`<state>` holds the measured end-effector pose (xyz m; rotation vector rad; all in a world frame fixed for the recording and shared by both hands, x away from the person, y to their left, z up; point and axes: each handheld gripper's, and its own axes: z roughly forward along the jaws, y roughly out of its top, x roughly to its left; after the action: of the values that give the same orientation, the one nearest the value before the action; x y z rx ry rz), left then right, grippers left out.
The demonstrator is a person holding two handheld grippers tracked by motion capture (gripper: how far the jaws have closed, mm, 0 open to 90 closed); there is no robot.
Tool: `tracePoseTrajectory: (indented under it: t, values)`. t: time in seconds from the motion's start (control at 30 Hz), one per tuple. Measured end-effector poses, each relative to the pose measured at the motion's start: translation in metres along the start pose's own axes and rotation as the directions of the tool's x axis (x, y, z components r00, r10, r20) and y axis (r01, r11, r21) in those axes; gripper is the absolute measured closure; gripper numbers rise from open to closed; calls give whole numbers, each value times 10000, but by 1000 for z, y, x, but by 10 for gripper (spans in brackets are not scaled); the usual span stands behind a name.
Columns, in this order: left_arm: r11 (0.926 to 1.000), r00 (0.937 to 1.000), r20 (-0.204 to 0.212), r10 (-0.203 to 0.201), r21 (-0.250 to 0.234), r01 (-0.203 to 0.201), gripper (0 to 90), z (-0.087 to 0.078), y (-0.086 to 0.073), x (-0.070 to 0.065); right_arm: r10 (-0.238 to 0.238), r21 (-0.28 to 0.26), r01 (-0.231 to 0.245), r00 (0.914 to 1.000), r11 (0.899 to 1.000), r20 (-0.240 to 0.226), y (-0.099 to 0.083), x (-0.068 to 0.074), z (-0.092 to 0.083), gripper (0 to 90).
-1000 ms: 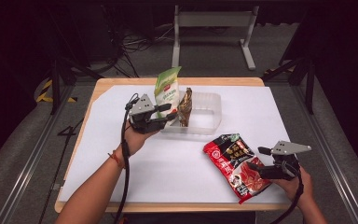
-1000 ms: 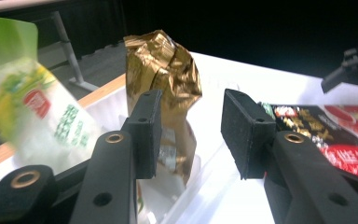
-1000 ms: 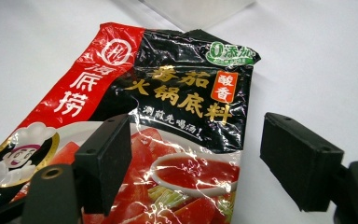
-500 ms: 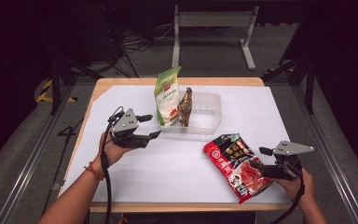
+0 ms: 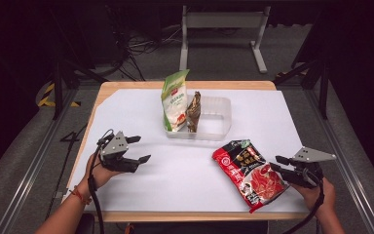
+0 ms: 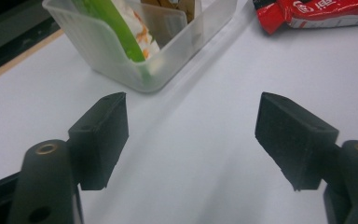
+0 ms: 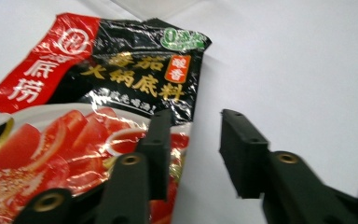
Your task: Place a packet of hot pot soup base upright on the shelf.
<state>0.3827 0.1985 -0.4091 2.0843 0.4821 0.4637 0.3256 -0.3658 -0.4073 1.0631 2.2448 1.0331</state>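
- The red sauce packet (image 5: 251, 174) is lain flat, its edge beside the right gripper (image 5: 278, 164), whose jaws are parted.
- The left gripper (image 5: 139, 149) is held wide open, well apart from the clear tub (image 5: 222, 122).

The high view looks forward and down from above the person's side onto the whole white-covered wooden table (image 5: 272, 105). The left gripper view sits low and close over the sheet, facing the clear plastic tub (image 6: 121, 56). The right gripper view looks nearly straight down on the red-and-black printed foil pouch (image 7: 74, 116), whose corner the left view shares.
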Motion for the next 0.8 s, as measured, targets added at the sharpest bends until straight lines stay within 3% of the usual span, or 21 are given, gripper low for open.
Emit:
tracePoseTrajectory:
  t: [0.23, 0.43, 0.57, 0.8]
  values:
    - [9988, 9982, -473, -358, -357, 341, 178, -11, -14, -3, 156, 515, -160, 9998, 9985, 83, -6, -4, 1, 804]
    - [9988, 9981, -443, -426, -242, 416, 163, -8, -18, -2, 136, 1060, -153, 9998, 9942, 170, -8, -8, 8, 836]
    - [9987, 9985, -241, -501, -101, 499, 164, -5, -20, -2, 228, 1457, -205, 9996, 9891, -148, -11, -10, 11, 867]
    - [9991, 9990, -132, -419, -122, 418, 163, -4, -19, -5, -4, 2289, 202, 9963, 9732, -861, -11, -10, 7, 900]
